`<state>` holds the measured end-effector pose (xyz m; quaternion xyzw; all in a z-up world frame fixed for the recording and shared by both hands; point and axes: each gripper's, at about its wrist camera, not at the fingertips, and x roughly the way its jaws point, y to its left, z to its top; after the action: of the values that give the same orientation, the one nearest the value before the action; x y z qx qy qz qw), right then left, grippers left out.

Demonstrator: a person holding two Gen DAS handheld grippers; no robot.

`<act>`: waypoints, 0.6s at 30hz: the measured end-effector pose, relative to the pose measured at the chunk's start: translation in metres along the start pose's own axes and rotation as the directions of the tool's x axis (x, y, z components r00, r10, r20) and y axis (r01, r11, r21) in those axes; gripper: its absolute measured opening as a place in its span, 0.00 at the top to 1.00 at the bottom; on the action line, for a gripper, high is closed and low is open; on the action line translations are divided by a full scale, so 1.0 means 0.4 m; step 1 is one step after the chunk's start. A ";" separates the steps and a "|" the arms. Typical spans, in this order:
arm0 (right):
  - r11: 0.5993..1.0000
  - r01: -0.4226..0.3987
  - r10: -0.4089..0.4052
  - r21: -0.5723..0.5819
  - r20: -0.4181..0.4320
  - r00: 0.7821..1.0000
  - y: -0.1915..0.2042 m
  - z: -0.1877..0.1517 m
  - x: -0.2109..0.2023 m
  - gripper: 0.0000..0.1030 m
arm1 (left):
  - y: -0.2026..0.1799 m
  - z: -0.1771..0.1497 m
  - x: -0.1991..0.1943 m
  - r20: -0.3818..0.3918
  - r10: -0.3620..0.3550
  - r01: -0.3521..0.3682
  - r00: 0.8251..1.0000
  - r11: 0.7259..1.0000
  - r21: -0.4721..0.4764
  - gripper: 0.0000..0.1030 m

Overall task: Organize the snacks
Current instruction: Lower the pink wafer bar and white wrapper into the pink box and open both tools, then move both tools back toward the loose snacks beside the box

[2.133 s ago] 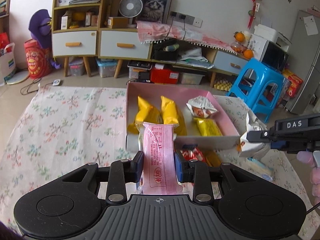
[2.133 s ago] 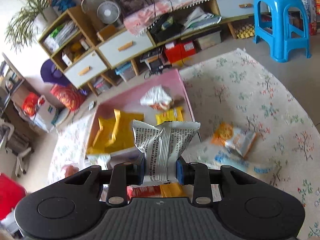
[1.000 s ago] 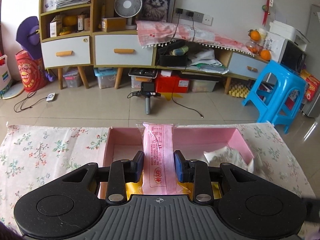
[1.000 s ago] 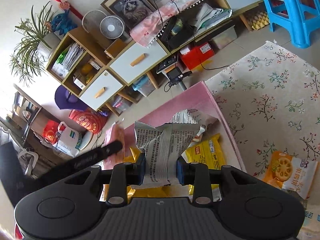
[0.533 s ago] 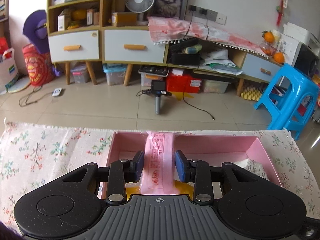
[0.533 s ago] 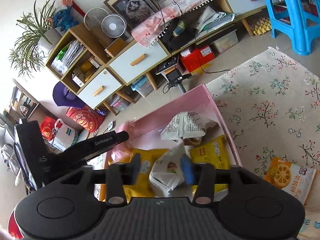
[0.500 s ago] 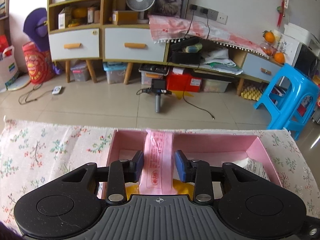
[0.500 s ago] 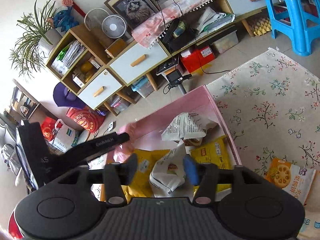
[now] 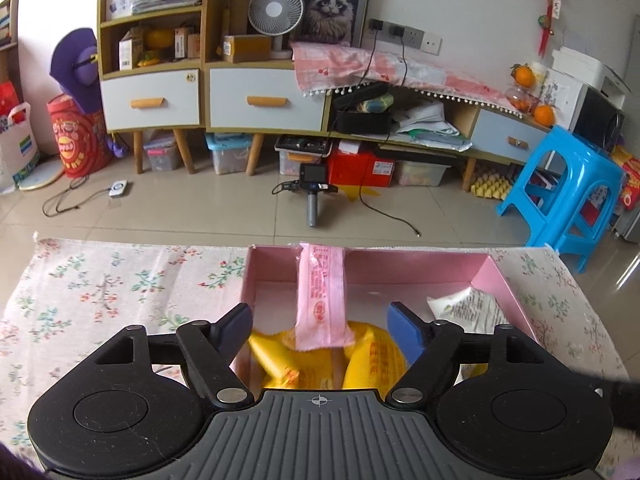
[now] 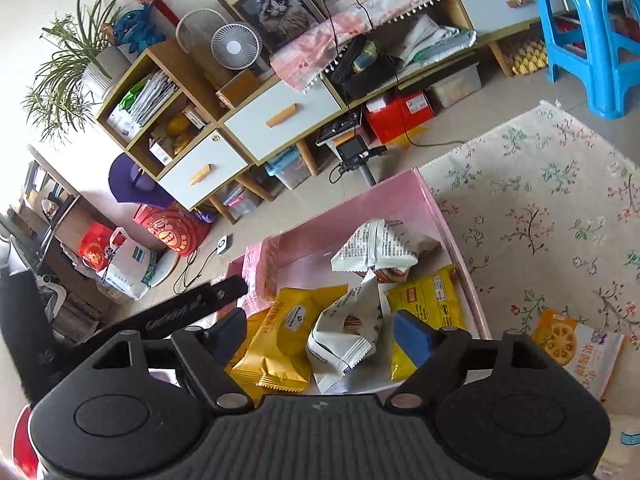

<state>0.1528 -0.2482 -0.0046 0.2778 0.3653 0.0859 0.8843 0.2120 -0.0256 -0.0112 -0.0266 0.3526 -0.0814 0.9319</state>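
Note:
My left gripper (image 9: 320, 320) hovers over the pink box (image 9: 400, 254), and its jaws are opening. A pink snack packet (image 9: 322, 296) stands between the fingers, untouched, leaning on the box's far wall with its foot on yellow packets (image 9: 296, 360). My right gripper (image 10: 320, 332) is also opening above the same pink box (image 10: 340, 216). Free of its pads, a white printed packet (image 10: 344, 336) lies on a yellow packet (image 10: 284, 344). A second white packet (image 10: 376, 248) and a small yellow one (image 10: 428, 300) lie farther in. The left gripper's finger (image 10: 192, 308) shows at the box's left.
The box sits on a floral cloth (image 9: 120, 280). An orange cracker packet (image 10: 568, 340) lies on the cloth right of the box. Beyond the cloth are a tiled floor, a camera on a stick (image 9: 312, 192), a blue stool (image 9: 560, 184) and low cabinets.
Both grippers went from shut to open. The left let go of the pink packet, which now leans in the box. The right dropped its white packet onto the yellow ones.

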 end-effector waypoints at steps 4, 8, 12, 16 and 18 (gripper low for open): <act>0.999 0.024 -0.023 -0.033 0.015 1.000 0.009 -0.006 -0.021 0.23 | 0.014 -0.017 -0.043 0.005 -0.006 0.006 1.000 1.000 0.005 0.23; 0.997 0.035 -0.034 -0.067 0.014 0.999 0.018 -0.015 -0.037 0.21 | 0.029 -0.040 -0.082 0.001 -0.008 0.008 1.000 1.000 0.007 0.21; 0.992 0.064 -0.064 -0.108 0.003 0.998 0.026 -0.026 -0.052 0.18 | 0.029 -0.069 -0.124 0.009 0.011 -0.011 1.000 0.999 0.043 0.17; 0.990 0.083 -0.084 -0.118 0.002 0.996 0.019 -0.035 -0.070 0.16 | 0.031 -0.095 -0.164 0.008 0.010 -0.010 1.000 0.998 0.059 0.15; 0.989 0.088 -0.088 -0.116 0.002 0.996 0.014 -0.037 -0.079 0.15 | 0.034 -0.109 -0.183 0.002 0.005 -0.005 1.000 0.998 0.057 0.13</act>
<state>0.1201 -0.2484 0.0088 0.2093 0.3729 0.0683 0.9014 0.1309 0.0009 0.0026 0.0006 0.3493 -0.0892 0.9327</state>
